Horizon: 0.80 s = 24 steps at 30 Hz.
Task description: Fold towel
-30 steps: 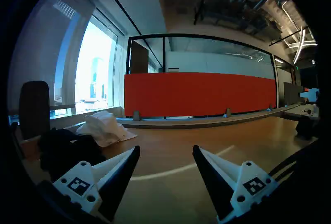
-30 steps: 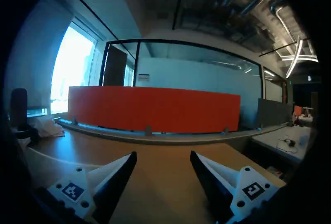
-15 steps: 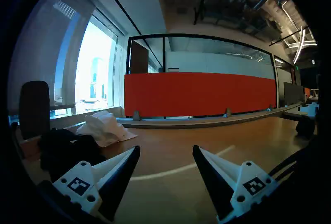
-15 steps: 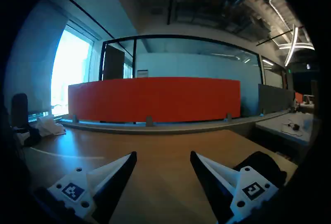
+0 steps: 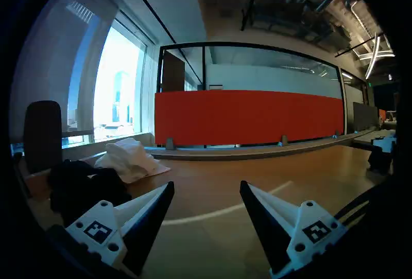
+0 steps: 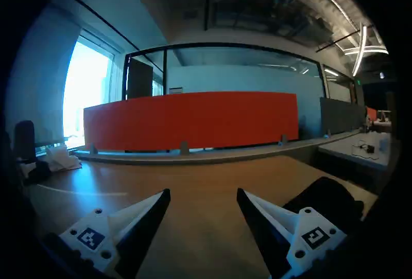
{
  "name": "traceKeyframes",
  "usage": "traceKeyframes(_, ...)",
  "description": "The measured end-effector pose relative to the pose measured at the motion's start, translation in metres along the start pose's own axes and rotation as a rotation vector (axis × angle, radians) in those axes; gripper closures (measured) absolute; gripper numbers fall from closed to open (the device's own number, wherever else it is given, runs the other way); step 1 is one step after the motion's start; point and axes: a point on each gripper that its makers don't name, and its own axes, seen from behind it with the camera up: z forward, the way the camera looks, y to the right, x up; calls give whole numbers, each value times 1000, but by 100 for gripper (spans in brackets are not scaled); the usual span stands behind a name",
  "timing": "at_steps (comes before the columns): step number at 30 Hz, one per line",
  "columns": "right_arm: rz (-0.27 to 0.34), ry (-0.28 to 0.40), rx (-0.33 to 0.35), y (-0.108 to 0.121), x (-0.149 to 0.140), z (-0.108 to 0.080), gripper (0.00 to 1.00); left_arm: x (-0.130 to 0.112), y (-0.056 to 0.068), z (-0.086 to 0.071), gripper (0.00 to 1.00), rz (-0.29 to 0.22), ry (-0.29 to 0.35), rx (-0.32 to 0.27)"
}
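Observation:
A crumpled white towel [image 5: 129,158] lies on the wooden table [image 5: 221,186] at the left, beyond a heap of dark cloth [image 5: 82,186]. My left gripper [image 5: 206,194] hovers low over the table, open, with nothing between its fingers. In the right gripper view the same white towel [image 6: 62,158] is small and far off at the left. My right gripper [image 6: 203,199] is open over bare wood, and a dark cloth [image 6: 324,199] lies just behind its right finger [image 6: 268,222].
A red partition [image 5: 247,117] runs along the table's far edge, with glass walls behind it. A dark chair back [image 5: 41,135] stands at the left by bright windows. Another desk [image 6: 360,153] with small items stands to the right.
The left gripper has stayed still. The right gripper has turned and dipped, so the dark cloth on its right came into view and has grown larger.

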Motion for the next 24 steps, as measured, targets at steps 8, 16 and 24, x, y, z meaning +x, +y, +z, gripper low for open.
traceKeyframes(8, 3, 15, -17, 4, -3, -1, 0, 0, 0, 0, 6, 0, 0, 0)
traceKeyframes(16, 4, 27, -2, 0, 0, -4, 0, 0, 0, 0, 5, 0, 0, 0)
traceKeyframes(24, -19, 36, 14, -6, 0, -7, 0, 0, 0, 0, 6, 0, 0, 0)
